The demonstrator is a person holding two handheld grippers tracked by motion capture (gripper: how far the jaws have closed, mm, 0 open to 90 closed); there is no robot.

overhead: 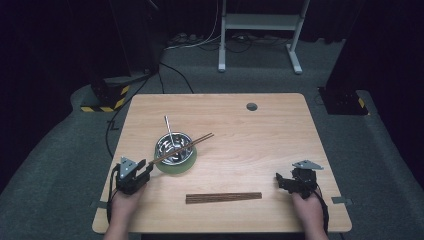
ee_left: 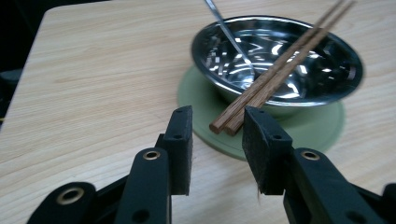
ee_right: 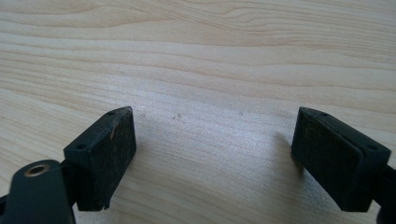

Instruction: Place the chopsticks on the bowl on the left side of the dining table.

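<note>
A steel bowl (overhead: pixel 182 150) (ee_left: pixel 327 70) stands on a round green coaster (overhead: pixel 175 167) (ee_left: pixel 201 126) left of the table's middle. A metal spoon (overhead: pixel 169 128) (ee_left: pixel 229 35) leans in it. One pair of wooden chopsticks (overhead: pixel 182 148) (ee_left: pixel 275 74) rests slanted across the bowl's rim, its near ends sticking out toward my left gripper (overhead: pixel 146 169) (ee_left: pixel 217 116). That gripper is open, and the chopstick ends lie just beyond its jaw tips, near the right pad, untouched. My right gripper (overhead: pixel 279 180) (ee_right: pixel 215 116) is open wide over bare wood at the right.
A second pair of chopsticks (overhead: pixel 223 197) lies flat near the table's front edge, between the two hands. A small grey cap (overhead: pixel 251 106) sits in the wooden tabletop (overhead: pixel 270 145) near its far edge. Cables and a white stand are on the floor beyond.
</note>
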